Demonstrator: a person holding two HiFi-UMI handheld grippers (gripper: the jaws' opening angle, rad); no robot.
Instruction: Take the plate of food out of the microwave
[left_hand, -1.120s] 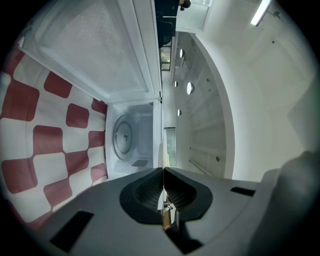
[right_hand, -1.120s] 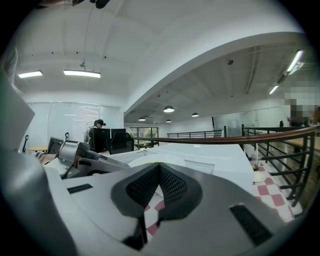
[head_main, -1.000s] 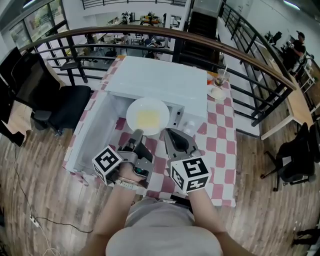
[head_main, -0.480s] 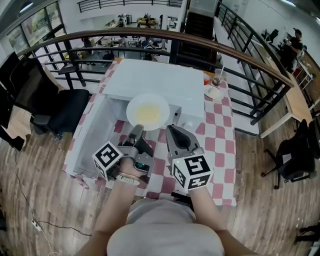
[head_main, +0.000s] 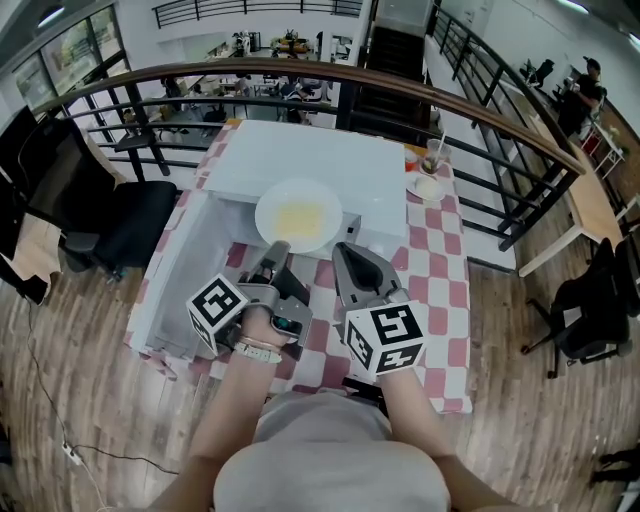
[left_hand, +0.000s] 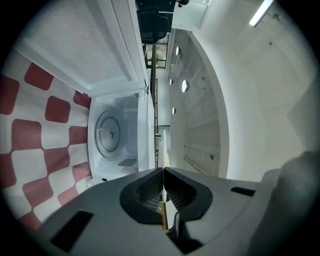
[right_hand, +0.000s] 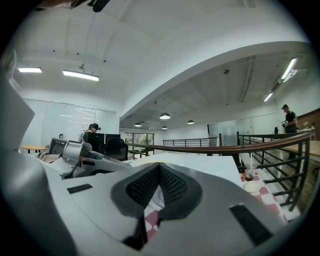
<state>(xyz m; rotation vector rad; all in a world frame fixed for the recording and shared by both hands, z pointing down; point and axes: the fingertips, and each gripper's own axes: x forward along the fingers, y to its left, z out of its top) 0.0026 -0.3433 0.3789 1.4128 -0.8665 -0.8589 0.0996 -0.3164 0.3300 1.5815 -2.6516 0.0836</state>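
**Desk:** What's on your head view, biggest thing first?

**Me:** The table (head_main: 440, 262), in a red-and-white checked cloth, with a dark railing (head_main: 480, 108) curving behind it. On the table stands the white microwave (head_main: 310, 160). Its door (head_main: 172, 272) hangs wide open on my left.

**Desk:** And the plate?

**Me:** The plate (head_main: 268, 204) is outside the oven, held in the air just in front of the open cavity. It looks about flat, and the yellow food (head_main: 298, 218) sits in the middle of it. In my left gripper view the glass turntable (left_hand: 108, 134) inside the cavity is bare.

**Desk:** Who has hold of it?

**Me:** My left gripper (head_main: 278, 250). Its jaws are clenched on the plate's near rim, and in that gripper's own view the rim runs edge-on as a thin pale line straight between the pads.

**Desk:** Right side?

**Me:** My right gripper (head_main: 343, 252) sits just beside the left one, pointing level at the microwave front, near the plate's right edge. Its jaws are pressed together at the tips, and I see nothing caught between them, only checked cloth through the gap lower down.

**Desk:** Anything small on the table?

**Me:** A drink cup (head_main: 437, 155) with a straw near the far right corner, and a little white dish (head_main: 432, 187) just in front of it, both well apart from the plate
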